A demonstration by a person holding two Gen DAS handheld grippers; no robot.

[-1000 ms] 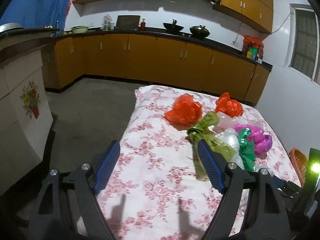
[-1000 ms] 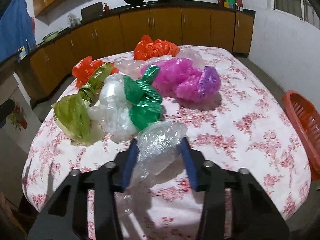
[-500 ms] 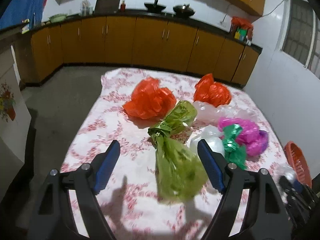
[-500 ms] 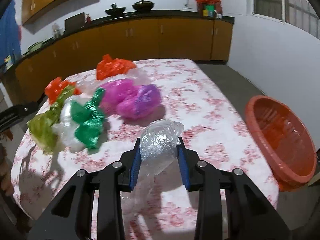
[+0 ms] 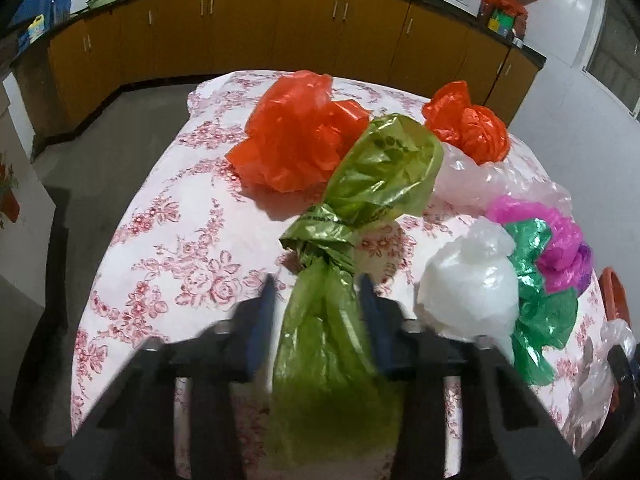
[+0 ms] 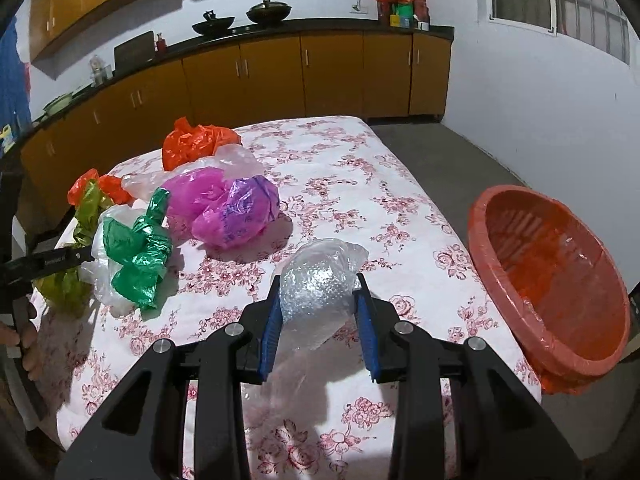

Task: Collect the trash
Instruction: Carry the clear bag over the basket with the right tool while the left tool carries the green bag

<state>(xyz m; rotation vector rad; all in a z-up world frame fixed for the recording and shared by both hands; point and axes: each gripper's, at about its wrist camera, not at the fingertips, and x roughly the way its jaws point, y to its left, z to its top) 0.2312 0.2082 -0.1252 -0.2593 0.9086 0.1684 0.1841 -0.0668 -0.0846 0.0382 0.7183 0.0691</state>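
My right gripper (image 6: pixel 318 292) is shut on a clear bubble-wrap bag (image 6: pixel 320 280) and holds it above the flowered tablecloth (image 6: pixel 360 184), left of the orange basket (image 6: pixel 552 272). My left gripper (image 5: pixel 318 292) has its blurred fingers close on both sides of the olive green bag (image 5: pixel 340 280), just below the bag's knot. The green bag also shows at the left of the right wrist view (image 6: pixel 86 216). Orange bags (image 5: pixel 296 136), a white bag (image 5: pixel 468 284), a dark green bag (image 5: pixel 540 312) and a pink bag (image 5: pixel 560 240) lie on the table.
Kitchen cabinets (image 6: pixel 280 76) with a dark counter run along the far wall. The basket (image 5: pixel 614 292) stands off the table's right edge. A white wall (image 6: pixel 540 100) and a window are at the right. Grey floor (image 5: pixel 100 152) lies left of the table.
My left gripper moved forward over the olive green bag and its fingers narrowed around it. My right gripper carried the bubble-wrap bag to the right, nearer the orange basket.
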